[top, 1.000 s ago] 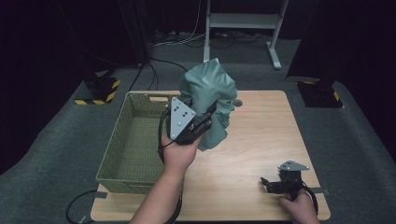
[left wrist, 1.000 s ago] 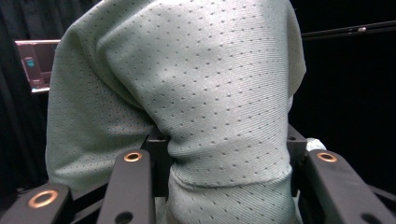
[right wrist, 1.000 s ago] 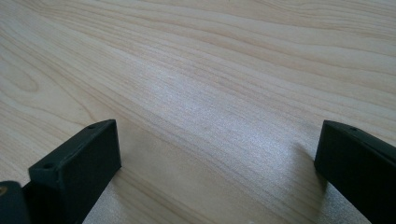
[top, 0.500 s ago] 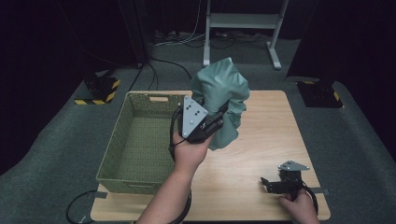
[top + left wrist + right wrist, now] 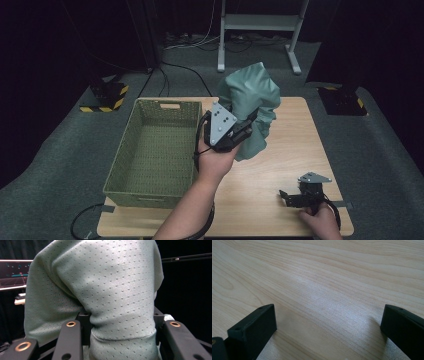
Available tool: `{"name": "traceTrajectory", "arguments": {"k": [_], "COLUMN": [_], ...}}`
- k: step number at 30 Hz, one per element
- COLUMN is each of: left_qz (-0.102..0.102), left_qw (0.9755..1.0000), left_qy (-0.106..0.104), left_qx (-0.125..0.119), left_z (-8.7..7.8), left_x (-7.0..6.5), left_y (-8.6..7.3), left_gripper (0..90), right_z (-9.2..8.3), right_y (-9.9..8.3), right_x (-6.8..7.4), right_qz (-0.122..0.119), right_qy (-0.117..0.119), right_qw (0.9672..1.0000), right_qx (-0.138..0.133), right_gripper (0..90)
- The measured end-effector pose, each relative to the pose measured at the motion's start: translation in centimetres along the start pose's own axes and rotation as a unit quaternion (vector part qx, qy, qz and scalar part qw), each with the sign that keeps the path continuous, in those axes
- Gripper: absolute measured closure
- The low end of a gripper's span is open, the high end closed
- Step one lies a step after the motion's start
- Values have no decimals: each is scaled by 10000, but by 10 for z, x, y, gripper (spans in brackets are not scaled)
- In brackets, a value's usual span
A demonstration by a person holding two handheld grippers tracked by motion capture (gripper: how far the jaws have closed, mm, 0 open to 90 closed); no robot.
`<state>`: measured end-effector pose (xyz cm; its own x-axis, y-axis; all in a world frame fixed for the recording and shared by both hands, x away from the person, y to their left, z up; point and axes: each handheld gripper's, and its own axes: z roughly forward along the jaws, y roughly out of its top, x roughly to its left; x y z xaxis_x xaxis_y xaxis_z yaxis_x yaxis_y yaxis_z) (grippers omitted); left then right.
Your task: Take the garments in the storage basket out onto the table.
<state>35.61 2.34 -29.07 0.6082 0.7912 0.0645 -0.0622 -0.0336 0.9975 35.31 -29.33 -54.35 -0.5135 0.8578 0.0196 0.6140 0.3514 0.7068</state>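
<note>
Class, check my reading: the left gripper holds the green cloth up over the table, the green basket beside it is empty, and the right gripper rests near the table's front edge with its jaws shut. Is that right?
Not quite: the right gripper has its jaws open, as the right gripper view shows them set wide apart over bare table. The rest stands: the left gripper holds the green cloth up, and the green basket is empty.

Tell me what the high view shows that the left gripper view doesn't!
High view alone: the green woven basket, the wooden table, the person's hands, and the right tool low near the table's near right corner. Left gripper view alone: tiny dots woven into the fabric, bunched between the left tool's black jaws. Both share the pale green cloth, held up by the left tool.
</note>
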Motion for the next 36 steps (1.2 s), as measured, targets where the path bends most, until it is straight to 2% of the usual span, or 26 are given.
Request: {"name": "traceTrajectory", "arguments": {"k": [9,20,30,36], "left_qz": [-171,-362,-565,-683], "left_qw": [9997,9985,9963,9941], "left_qy": [-163,-207,-257,-267], "left_qx": [64,341,598,798], "left_z": [11,25,31,37], "left_x": [-10,-13,-16,-15], "left_y": [-16,-44,-70,-86], "left_gripper": [541,540,540,540], "right_z": [0,0,0,0], "right_y": [0,0,0,0], "right_x": [0,0,0,0], "right_qz": [1,-24,-23,-21], "right_qy": [-2,15,24,27], "right_qw": [10000,10000,10000,10000], "right_qx": [2,2,-5,-7], "right_gripper": [2,2,2,2]}}
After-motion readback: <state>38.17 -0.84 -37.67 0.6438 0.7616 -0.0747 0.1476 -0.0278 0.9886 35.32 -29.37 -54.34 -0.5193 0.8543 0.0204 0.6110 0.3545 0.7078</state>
